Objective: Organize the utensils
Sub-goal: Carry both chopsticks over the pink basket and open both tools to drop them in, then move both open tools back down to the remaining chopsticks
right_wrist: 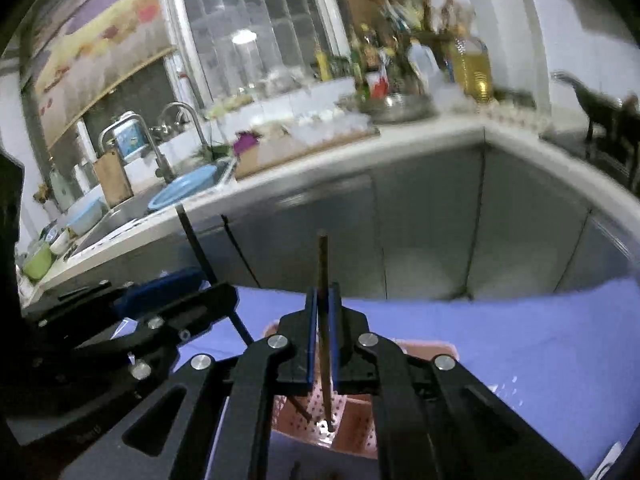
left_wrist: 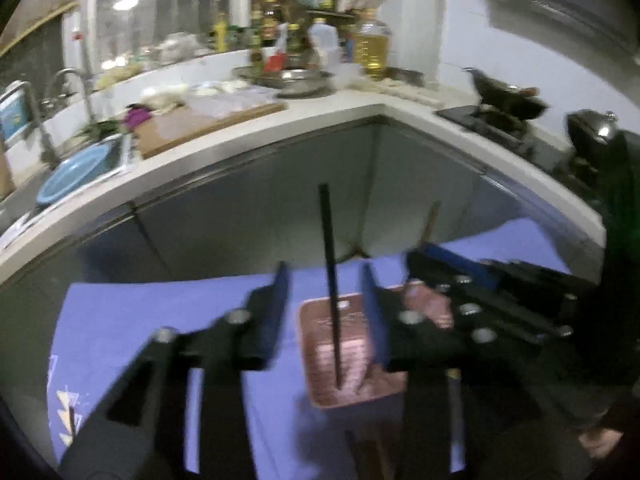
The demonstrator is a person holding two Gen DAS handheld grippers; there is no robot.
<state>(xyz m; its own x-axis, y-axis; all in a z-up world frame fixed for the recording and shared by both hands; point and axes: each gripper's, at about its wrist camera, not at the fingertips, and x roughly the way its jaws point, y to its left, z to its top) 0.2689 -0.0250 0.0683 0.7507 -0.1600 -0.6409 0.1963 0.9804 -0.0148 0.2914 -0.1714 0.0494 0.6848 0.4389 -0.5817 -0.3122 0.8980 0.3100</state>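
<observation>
At frame centre, your right hand-held gripper clamps the brown wooden chopstick upright to drop it into the pink perforated plastic basket, while your left hand-held gripper stands open around the black chopstick, already standing in it.

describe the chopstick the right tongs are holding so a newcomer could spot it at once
Find the purple cloth below the kitchen counter; on it sits a pink perforated basket. Standing upright over the basket, pinched between the shut right tongs, is the brown chopstick. The black chopstick nearby stands between the open left tongs.
</observation>
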